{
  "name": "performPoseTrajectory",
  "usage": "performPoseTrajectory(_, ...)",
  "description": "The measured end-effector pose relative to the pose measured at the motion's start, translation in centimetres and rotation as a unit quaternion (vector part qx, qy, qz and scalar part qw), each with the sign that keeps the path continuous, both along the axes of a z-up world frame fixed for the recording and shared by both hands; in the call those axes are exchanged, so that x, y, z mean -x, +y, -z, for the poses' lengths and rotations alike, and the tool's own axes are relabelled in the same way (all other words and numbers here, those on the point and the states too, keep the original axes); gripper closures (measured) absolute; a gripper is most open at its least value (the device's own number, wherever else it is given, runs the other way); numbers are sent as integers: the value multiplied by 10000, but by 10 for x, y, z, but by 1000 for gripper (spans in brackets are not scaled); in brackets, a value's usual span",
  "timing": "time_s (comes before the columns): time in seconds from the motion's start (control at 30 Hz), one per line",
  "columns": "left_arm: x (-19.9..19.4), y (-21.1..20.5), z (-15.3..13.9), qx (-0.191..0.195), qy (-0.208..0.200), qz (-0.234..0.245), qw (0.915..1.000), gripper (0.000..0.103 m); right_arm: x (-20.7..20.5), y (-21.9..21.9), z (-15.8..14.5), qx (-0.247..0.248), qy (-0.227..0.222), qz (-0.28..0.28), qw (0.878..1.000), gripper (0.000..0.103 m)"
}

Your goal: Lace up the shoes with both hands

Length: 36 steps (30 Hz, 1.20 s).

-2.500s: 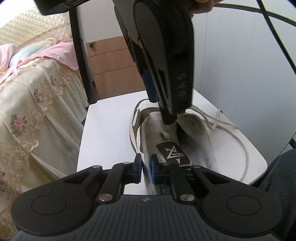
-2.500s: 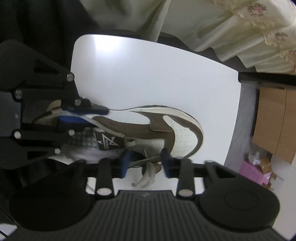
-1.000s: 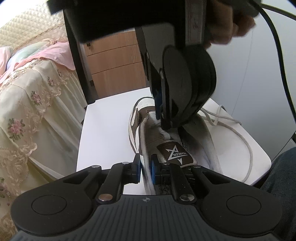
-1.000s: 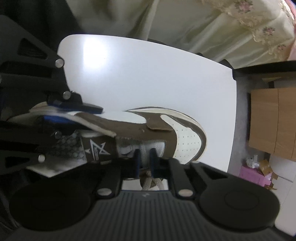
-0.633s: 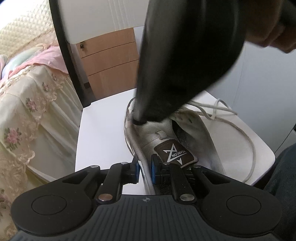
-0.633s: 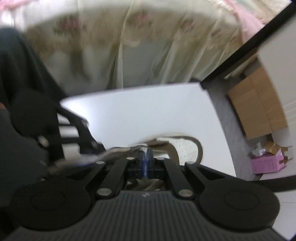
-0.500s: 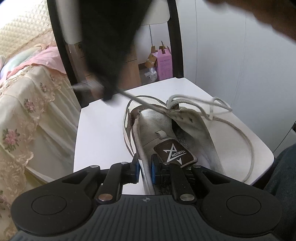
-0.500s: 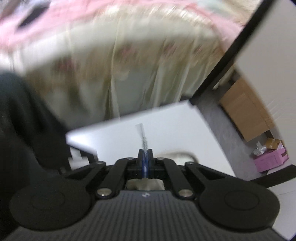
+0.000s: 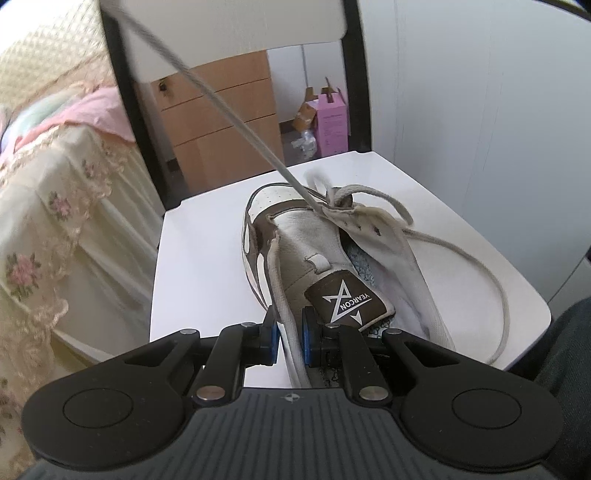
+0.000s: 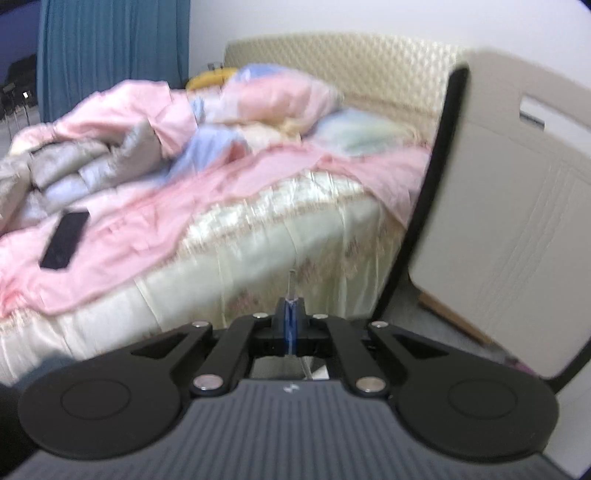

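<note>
A white and brown shoe [image 9: 317, 251] lies on the white chair seat [image 9: 207, 258], toe away from me, tongue label facing up. My left gripper [image 9: 288, 330] is shut on the shoe's left collar edge. A grey lace [image 9: 221, 99] runs taut from the front eyelets up to the top left, out of view. Its other end [image 9: 480, 266] loops loose over the seat to the right. My right gripper [image 10: 291, 314] is shut on the lace tip [image 10: 291, 280], raised high and facing the bed; the shoe is not in its view.
The chair back [image 9: 236, 33] stands behind the shoe. A bed with a lace cover [image 9: 48, 206] is to the left, with a pink quilt [image 10: 147, 177] and a dark phone [image 10: 64, 240]. A wooden drawer unit [image 9: 221, 125] and a pink box [image 9: 332, 125] stand behind.
My right gripper closed on the lace at the shoe, then swung up and away to the left, pulling the lace taut through the eyelets. The left gripper kept its hold on the collar.
</note>
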State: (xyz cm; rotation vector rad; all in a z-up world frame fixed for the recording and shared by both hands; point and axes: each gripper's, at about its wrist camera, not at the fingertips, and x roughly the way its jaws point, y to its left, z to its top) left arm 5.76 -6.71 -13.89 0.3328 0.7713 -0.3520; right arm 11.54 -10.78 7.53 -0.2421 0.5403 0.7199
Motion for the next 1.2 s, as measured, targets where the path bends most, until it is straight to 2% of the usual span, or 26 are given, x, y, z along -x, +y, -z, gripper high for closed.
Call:
performPoseTrajectory(0.2, 1, -4, 1, 29, 13, 110, 9999, 90, 13, 15, -51, -504, -636, -117, 9966, 101)
performPoseTrajectory(0.3, 2, -5, 1, -32, 1, 124, 9999, 90, 13, 16, -81, -799, -794, -68, 9936, 101)
performPoseTrajectory(0.77, -2, -6, 3, -79, 70, 172, 9998, 89, 9, 10, -171, -1425, -1743, 275, 9739, 101)
performPoseTrajectory(0.87, 0, -12, 4, -177, 7, 289, 9994, 89, 3, 8, -176, -1418, -1666, 356, 9751, 101)
performPoseTrajectory(0.93, 0, -13, 4, -197, 6, 315, 9993, 89, 0, 5, -168, -1301, -1599, 411, 9777, 101)
performPoseTrajectory(1.1, -1, -9, 2, -130, 57, 254, 9996, 85, -12, -11, -134, -1404, -965, 654, 9832, 99)
performPoseTrajectory(1.2, -4, -3, 0, 68, 162, 140, 9997, 84, -18, -26, -104, -1436, -480, 869, 9846, 99)
